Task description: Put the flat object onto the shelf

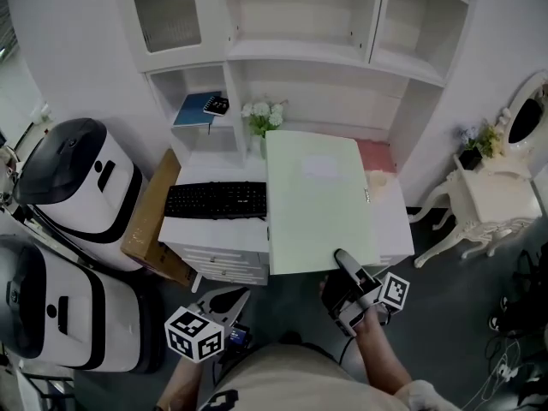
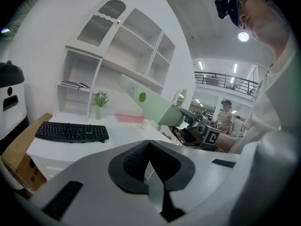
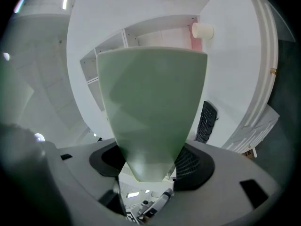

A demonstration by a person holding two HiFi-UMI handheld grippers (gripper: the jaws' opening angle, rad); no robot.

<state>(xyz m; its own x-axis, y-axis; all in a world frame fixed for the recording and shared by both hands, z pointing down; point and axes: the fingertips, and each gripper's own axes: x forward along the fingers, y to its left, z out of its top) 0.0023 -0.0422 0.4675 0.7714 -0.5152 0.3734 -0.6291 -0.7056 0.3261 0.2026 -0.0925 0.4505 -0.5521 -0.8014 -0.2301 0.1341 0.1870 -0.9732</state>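
A large pale green flat folder (image 1: 317, 204) hangs tilted over the right half of the white desk (image 1: 214, 171), with its far edge towards the white shelf unit (image 1: 317, 54). My right gripper (image 1: 344, 262) is shut on the folder's near edge. In the right gripper view the folder (image 3: 150, 112) runs up from between the jaws of that gripper (image 3: 148, 173) and hides most of the shelves. My left gripper (image 1: 226, 301) hangs low by the person's body, short of the desk, jaws together on nothing. The left gripper view shows it (image 2: 150, 173) with the folder (image 2: 150, 105) and the right gripper (image 2: 195, 128) beyond.
A black keyboard (image 1: 214, 200) lies on the desk's left half. A flower vase (image 1: 263, 118) and a pink flat thing (image 1: 375, 154) stand at the back. A blue book (image 1: 195, 110) lies in a low cubby. A cardboard box (image 1: 152, 217), white machines (image 1: 77, 187), a side table (image 1: 492, 199).
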